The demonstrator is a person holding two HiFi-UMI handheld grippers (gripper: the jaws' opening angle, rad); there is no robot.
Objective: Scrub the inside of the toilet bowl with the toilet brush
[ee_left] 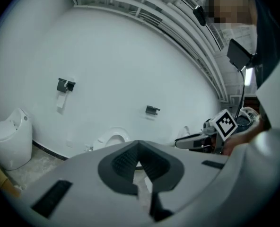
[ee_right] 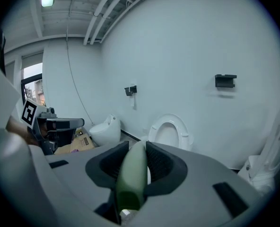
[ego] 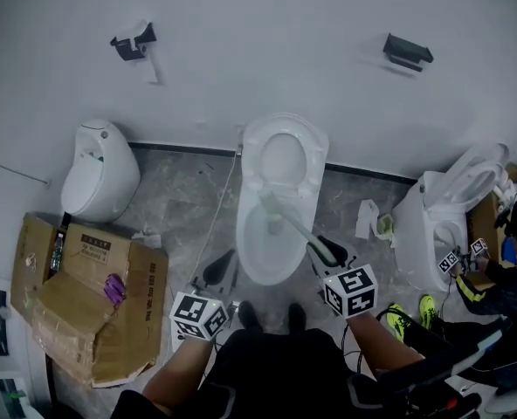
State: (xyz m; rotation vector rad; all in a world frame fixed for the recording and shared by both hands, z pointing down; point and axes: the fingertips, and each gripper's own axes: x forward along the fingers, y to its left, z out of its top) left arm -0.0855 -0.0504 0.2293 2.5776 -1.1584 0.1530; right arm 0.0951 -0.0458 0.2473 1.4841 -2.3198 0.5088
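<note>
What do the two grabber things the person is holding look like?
The left gripper and the right gripper look alike. Each has a wide, pale grey body that ends in two dark ribbed pads shaped into a V notch. Each also carries a white cube printed with black square markers. The person wears dark clothes and black shoes.

The floor (ego: 180,199) was viewed steeply from head height, with the toilet (ego: 276,273) just ahead of the feet. The white wall (ee_left: 130,56) was faced almost level from low behind the jaws of the left gripper (ee_left: 139,162) and of the right gripper (ee_right: 135,160), where the toilet brush (ee_right: 130,183) was seen close to the lens. The toilet, the small toilet (ee_right: 106,129) and, apparently, one dark wall bracket (ee_right: 225,81) were shared by all views.
</note>
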